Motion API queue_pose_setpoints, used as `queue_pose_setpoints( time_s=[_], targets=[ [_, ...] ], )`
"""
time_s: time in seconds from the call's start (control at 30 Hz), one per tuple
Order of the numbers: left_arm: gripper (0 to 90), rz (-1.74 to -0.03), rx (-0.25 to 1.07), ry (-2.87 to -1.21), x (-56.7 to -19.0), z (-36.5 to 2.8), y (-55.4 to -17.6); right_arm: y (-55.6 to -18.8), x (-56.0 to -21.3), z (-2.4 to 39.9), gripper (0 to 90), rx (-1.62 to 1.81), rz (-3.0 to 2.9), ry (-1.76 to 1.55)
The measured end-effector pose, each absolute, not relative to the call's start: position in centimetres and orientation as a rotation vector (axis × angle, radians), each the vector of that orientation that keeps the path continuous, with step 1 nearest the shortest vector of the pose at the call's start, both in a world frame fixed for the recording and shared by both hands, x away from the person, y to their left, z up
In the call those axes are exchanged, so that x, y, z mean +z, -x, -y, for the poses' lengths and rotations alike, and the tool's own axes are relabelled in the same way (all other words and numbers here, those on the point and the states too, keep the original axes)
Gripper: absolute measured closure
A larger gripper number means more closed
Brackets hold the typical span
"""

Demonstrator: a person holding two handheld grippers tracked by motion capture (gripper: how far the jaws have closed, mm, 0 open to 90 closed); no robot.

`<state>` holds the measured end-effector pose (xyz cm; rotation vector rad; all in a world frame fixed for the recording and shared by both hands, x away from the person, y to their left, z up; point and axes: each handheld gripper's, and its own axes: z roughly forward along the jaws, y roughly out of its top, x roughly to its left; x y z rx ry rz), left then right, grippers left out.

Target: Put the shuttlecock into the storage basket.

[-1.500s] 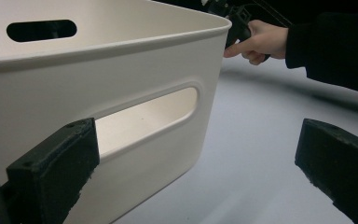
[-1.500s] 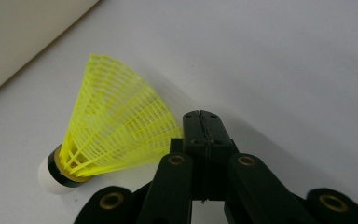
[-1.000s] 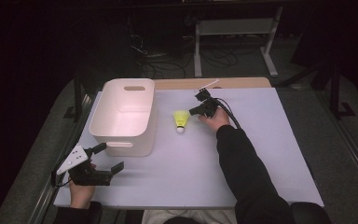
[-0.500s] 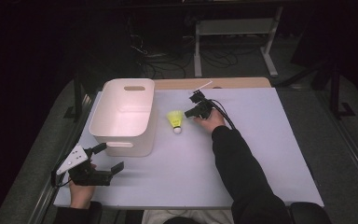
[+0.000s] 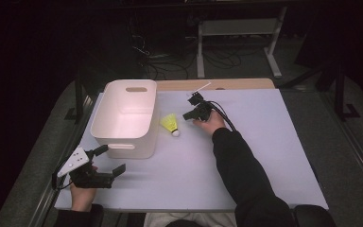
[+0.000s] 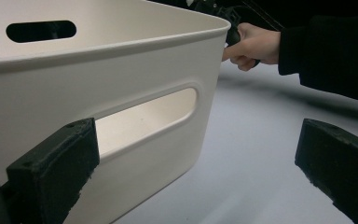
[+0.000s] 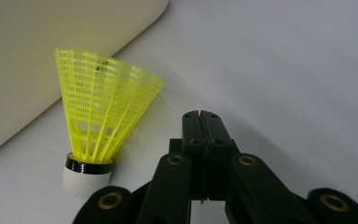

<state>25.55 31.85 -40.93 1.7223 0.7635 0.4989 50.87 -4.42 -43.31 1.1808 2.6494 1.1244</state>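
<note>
**Beside the white bin, the shuttlecock has been pushed closer**

On the lavender table (image 5: pixel 264 156), the yellow shuttlecock (image 5: pixel 171 124) now lies just beside the right wall of the white bin (image 5: pixel 123 142). One second ago it lay more to the right, near the middle of the table, so it has moved toward the bin, and the right gripper (image 5: pixel 189 115) has travelled the same way together with it. I judge that the closed gripper is nudging the shuttlecock along the surface, not lifting it.

In the right gripper view, the jaws of the right gripper (image 7: pixel 200 116) are pressed fully together and hold nothing; the shuttlecock (image 7: pixel 98 126) is at their left side, with its white cork tip low and the yellow skirt opening away toward the bin wall (image 7: pixel 37 56). If the goal is to put the shuttlecock in the bin, the gripper must first open and take it.

The left gripper (image 5: pixel 108 161) stays low at the near left corner, where it was a second ago. Its jaws are wide apart and empty (in the left gripper view they frame the handle slot (image 6: pixel 144 116) of the bin).

The bin looks empty inside: I see only its pale floor.
</note>
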Motion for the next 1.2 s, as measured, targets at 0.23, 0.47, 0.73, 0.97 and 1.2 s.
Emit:
queue_pose_setpoints(
  time_s=[0.23,0.47,0.73,0.97,1.2],
  targets=[
    [0.0,-0.764,0.499,-1.723,-40.9,-31.8,-25.6,-50.3,-43.0,3.8,87.9,1.124,-2.669,-1.136],
    [0.0,-0.764,0.499,-1.723,-40.9,-31.8,-25.6,-49.7,-42.0,3.8,86.9,1.138,-2.67,-1.096],
    [0.0,-0.764,0.499,-1.723,-40.9,-31.8,-25.6,-49.1,-41.0,4.0,83.0,1.148,-2.683,-1.065],
    [0.0,-0.764,0.499,-1.723,-40.9,-31.8,-25.6,-48.2,-40.3,3.8,66.7,1.139,-2.687,-1.033],
    [0.0,-0.765,0.499,-1.721,-40.9,-31.8,-25.6,-47.6,-39.5,3.5,40.5,1.163,-2.72,-0.987]
  ],
)
